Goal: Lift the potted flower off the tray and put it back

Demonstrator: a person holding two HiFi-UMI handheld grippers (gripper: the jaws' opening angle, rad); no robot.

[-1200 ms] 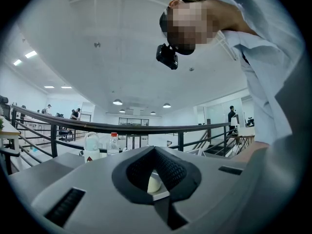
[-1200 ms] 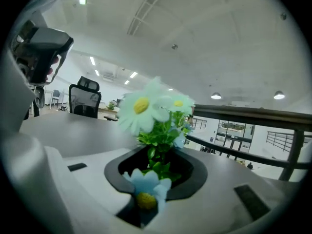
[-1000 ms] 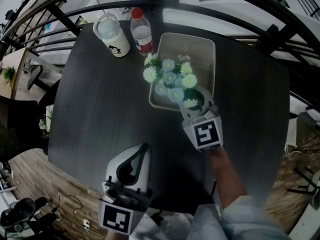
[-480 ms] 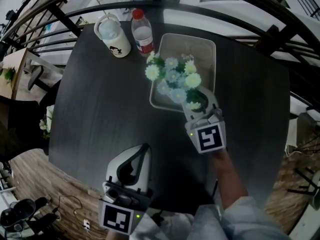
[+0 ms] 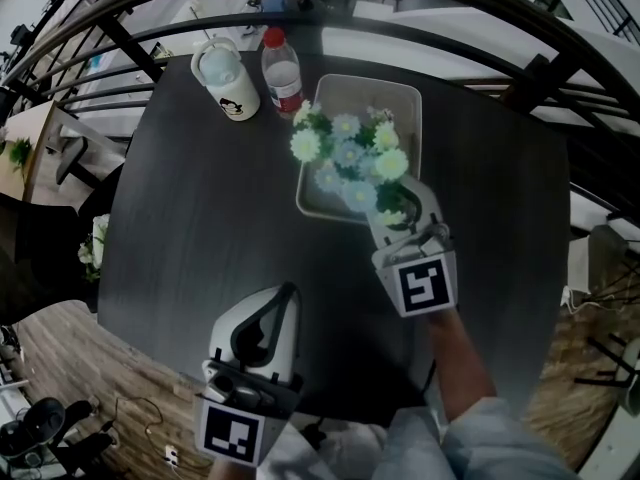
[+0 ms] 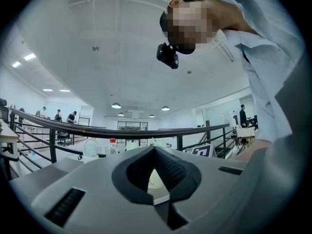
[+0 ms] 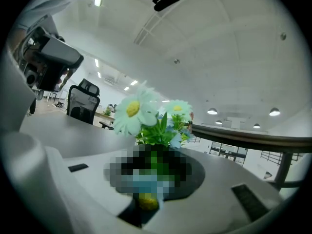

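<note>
I see the dark table [image 5: 200,218] with wide bare room either side of the tray [image 5: 365,80], which sits toward the far edge just beside a bottle [image 5: 283,73] and mug [image 5: 225,78]. The potted flower [image 5: 350,153], pale daisy-like blooms above a dark pot, is over the tray's near end, clenched in my right gripper [image 5: 400,203]. My left gripper [image 5: 285,293] rests closed and empty by the table's near edge.
</note>
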